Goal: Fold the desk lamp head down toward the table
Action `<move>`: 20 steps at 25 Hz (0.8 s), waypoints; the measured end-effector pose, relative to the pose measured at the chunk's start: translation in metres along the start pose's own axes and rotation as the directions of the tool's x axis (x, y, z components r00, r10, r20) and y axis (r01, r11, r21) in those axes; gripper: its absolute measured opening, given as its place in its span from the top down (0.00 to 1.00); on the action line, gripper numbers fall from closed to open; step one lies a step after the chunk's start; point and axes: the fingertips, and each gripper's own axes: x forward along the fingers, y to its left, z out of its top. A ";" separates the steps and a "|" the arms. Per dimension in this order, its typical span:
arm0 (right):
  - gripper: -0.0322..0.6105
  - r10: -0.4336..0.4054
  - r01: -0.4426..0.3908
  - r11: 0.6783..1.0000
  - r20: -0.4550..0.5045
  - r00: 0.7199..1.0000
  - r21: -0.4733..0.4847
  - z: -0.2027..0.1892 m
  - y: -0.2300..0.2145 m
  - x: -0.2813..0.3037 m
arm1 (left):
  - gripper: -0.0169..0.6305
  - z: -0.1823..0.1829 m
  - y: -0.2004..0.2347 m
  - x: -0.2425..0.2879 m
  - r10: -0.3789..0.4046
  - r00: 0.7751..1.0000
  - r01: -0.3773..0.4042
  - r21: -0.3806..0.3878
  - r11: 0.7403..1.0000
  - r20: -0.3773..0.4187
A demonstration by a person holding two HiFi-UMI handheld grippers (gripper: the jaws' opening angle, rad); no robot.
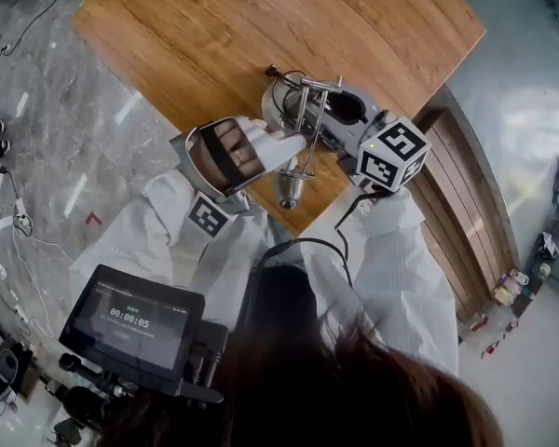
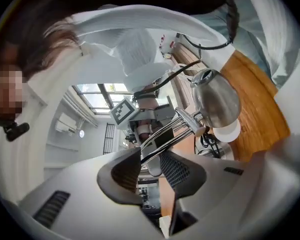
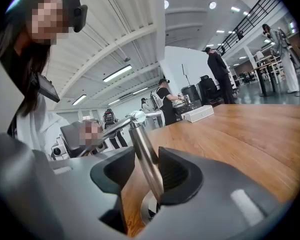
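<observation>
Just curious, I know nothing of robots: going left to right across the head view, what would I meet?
Black rectangular timer screen → person's left hand → shiny chrome desk lamp → black-and-white marker cube.

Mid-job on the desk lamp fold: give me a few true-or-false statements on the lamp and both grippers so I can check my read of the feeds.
1. The lamp stands on a wooden table. True.
2. The lamp's upright post stands between the jaws of the right gripper. True.
3. Nothing lies between the jaws of the left gripper. False: the lamp's twin-rod arm runs between them.
4. The lamp head is matte black. False: it is shiny metal.
</observation>
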 end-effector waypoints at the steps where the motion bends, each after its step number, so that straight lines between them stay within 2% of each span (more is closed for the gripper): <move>1: 0.73 0.003 -0.003 1.000 0.004 1.000 -0.002 0.002 0.002 -0.001 | 0.79 0.000 -0.001 0.000 0.020 1.000 -0.021 0.026 0.999 0.005; 7: 0.73 -0.005 0.005 1.000 0.018 1.000 -0.004 0.012 0.015 -0.005 | 0.79 0.001 -0.001 -0.003 0.101 0.994 -0.107 0.147 0.983 0.046; 9: 0.73 -0.013 0.014 1.000 0.019 1.000 -0.019 0.015 0.017 -0.007 | 0.79 0.001 0.001 -0.004 0.135 0.989 -0.142 0.161 0.977 0.058; 13: 0.74 -0.008 0.008 1.000 0.018 1.000 -0.029 0.021 0.019 -0.011 | 0.79 0.000 0.006 -0.003 0.183 0.981 -0.190 0.130 0.973 0.065; 16: 0.73 -0.007 0.008 1.000 0.015 1.000 -0.024 0.021 0.015 -0.010 | 0.79 -0.004 0.005 0.000 0.207 0.977 -0.210 0.071 0.975 0.043; 20: 0.72 -0.057 0.057 0.998 -0.016 0.998 -0.008 0.008 0.002 -0.007 | 0.77 -0.007 0.001 0.007 0.185 0.983 -0.185 0.042 0.982 0.002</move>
